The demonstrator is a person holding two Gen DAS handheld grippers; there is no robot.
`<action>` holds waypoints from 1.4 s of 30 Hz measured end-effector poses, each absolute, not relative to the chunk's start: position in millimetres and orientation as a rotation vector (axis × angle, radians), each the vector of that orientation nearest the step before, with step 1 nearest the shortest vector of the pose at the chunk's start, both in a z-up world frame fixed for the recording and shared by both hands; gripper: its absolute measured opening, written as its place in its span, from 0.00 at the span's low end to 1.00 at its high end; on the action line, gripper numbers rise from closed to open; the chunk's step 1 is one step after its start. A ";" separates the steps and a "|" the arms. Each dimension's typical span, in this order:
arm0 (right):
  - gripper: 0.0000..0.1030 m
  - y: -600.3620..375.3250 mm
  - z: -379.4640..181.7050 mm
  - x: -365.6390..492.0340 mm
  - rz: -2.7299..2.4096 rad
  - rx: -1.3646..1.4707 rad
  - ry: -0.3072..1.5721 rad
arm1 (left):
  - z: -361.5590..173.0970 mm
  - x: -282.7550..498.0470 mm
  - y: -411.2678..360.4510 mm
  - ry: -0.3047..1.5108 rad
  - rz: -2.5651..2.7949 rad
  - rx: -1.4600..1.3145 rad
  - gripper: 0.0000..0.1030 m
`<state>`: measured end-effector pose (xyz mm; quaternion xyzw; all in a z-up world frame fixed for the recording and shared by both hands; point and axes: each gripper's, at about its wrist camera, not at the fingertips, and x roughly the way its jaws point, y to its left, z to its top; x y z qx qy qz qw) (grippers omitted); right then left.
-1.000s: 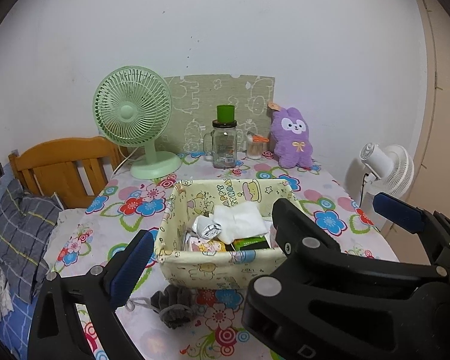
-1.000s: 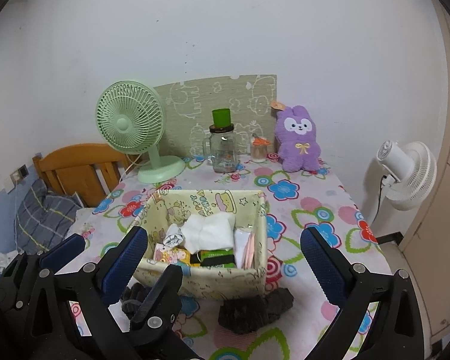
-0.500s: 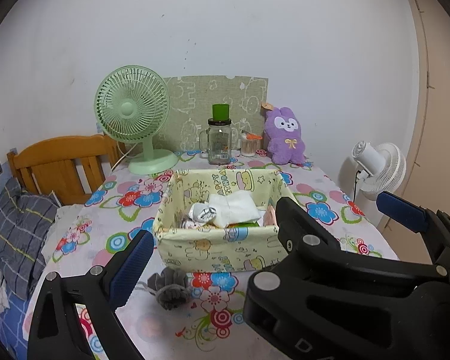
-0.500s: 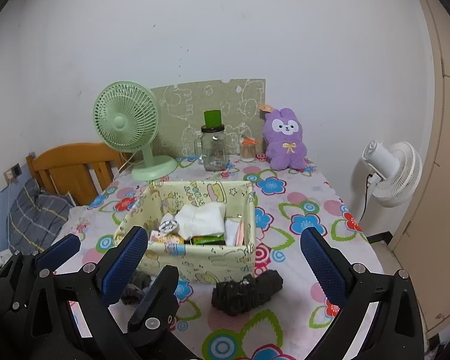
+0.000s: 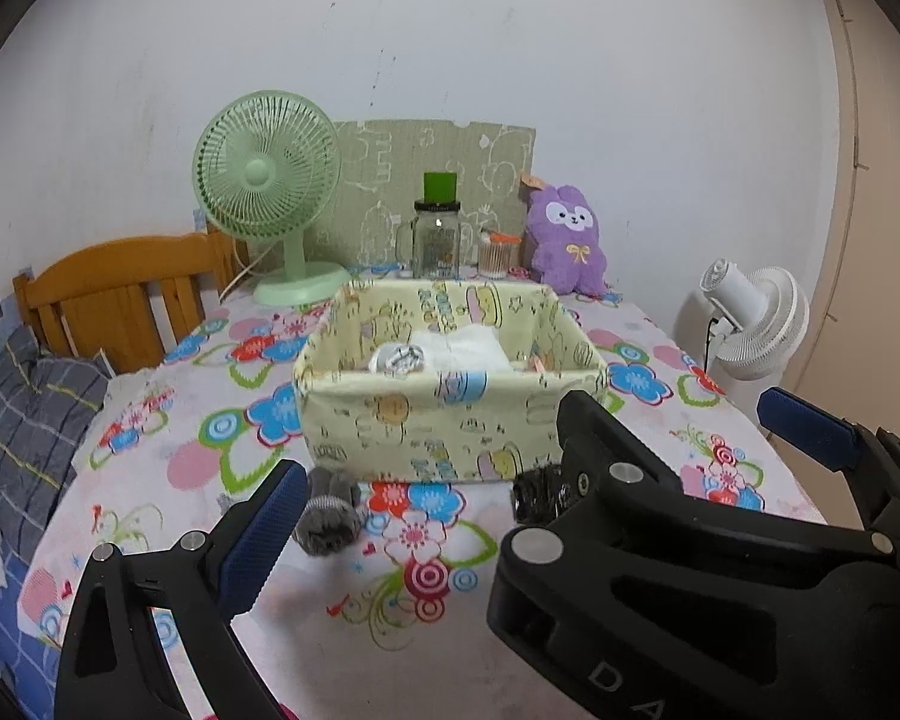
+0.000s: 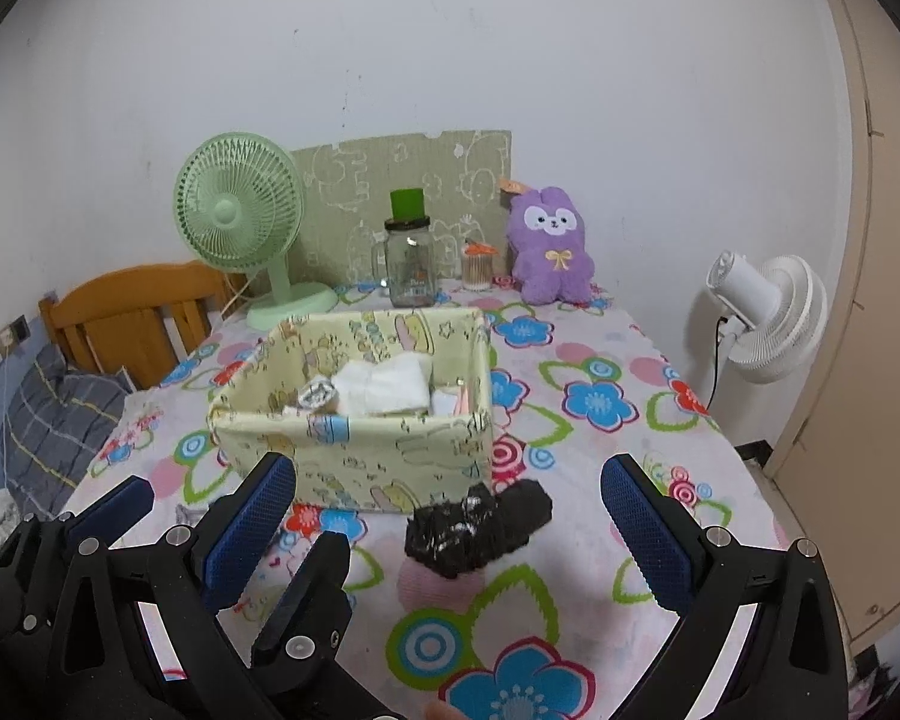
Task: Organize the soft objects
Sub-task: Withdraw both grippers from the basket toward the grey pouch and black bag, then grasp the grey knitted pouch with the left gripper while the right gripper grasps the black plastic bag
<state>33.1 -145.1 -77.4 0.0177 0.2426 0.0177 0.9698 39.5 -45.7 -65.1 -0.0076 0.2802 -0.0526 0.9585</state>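
Note:
A pale yellow fabric basket (image 5: 450, 426) (image 6: 354, 456) stands mid-table and holds white cloth (image 6: 384, 387) and small packets. A rolled grey sock (image 5: 327, 510) lies on the tablecloth in front of its left corner. A dark black bundle (image 6: 480, 525) (image 5: 537, 495) lies in front of its right corner. My left gripper (image 5: 534, 480) is open and empty above the near table edge; the right gripper's body crosses its view. My right gripper (image 6: 450, 522) is open and empty, with the black bundle between its fingers further ahead.
A green desk fan (image 5: 267, 192), a glass jar with a green lid (image 5: 438, 237) and a purple plush toy (image 5: 564, 240) stand along the back wall. A wooden chair (image 5: 120, 300) and bedding are to the left. A white floor fan (image 5: 750, 324) stands to the right.
Both grippers have pulled back and lowered toward the near table edge. The basket and socks now look farther off. Both stay open and empty.

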 end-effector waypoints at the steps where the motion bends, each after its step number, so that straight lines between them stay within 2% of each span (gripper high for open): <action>1: 1.00 -145.0 -80.6 32.5 0.039 0.034 0.495 | -67.3 39.0 -46.1 0.573 -0.106 -0.016 0.97; 18: 1.00 -147.8 -123.3 29.0 0.061 0.045 0.505 | -107.3 32.9 -47.5 0.618 -0.097 -0.026 0.97; 32: 1.00 -150.0 -153.9 51.6 0.090 0.057 0.607 | -132.6 50.4 -49.7 0.702 -0.081 -0.011 0.96; 36: 0.92 -150.1 -156.4 61.0 0.106 0.049 0.622 | -134.7 59.3 -49.8 0.718 -0.080 -0.008 0.96; 42: 0.90 -154.3 -156.6 77.3 0.113 0.050 0.642 | -133.3 73.6 -53.8 0.736 -0.087 -0.010 0.96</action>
